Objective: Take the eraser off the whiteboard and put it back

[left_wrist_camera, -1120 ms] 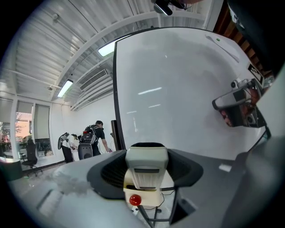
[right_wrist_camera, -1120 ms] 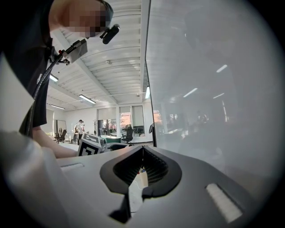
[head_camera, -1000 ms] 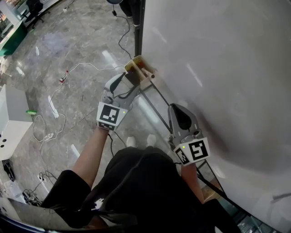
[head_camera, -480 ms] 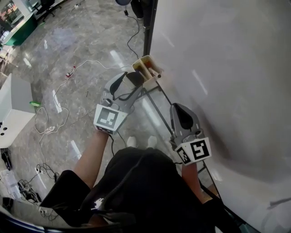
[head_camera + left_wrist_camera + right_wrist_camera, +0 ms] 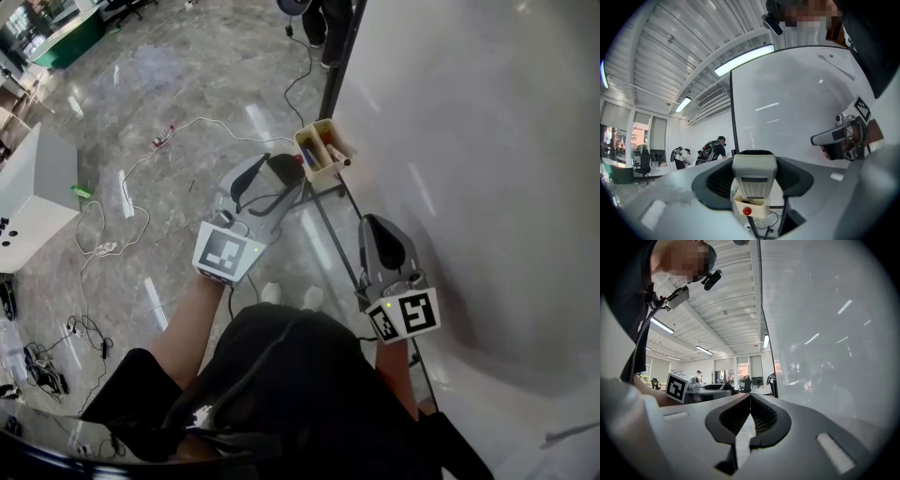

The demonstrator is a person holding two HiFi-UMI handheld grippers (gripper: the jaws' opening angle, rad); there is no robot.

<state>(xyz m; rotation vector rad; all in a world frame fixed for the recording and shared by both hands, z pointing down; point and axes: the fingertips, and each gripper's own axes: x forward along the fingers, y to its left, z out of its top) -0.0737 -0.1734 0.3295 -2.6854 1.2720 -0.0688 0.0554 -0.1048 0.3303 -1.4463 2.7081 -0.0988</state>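
1. My left gripper (image 5: 277,174) is clamped across the eraser (image 5: 754,174), jaws spread wide round its body. The eraser is off the board (image 5: 469,141) and just beside the tray (image 5: 309,159), on the side away from the board.
2. My right gripper (image 5: 750,400) is pinched together on nothing. It sits further along the rail from the tray, near the board.
3. The step in hand, as I judge it, is returning the eraser. I would turn the felt face square to the board, then bring it in flat above the tray, so no edge lands first.
4. I would let go only once it sits flush. If it holds by magnet, it should stay put, but I cannot tell that from here.
5. I should steer wide of the tray, because a knock could spill the markers (image 5: 328,145).
6. The eraser is a blocky, pale grey plastic shell with rounded corners, and its underside looks dark and soft.
7. The board is smooth, glossy white and streaked with reflections. The tray is a cream plastic box with thin walls.
8. My jaw pads are ribbed black rubber, which should grip the smooth shell well.
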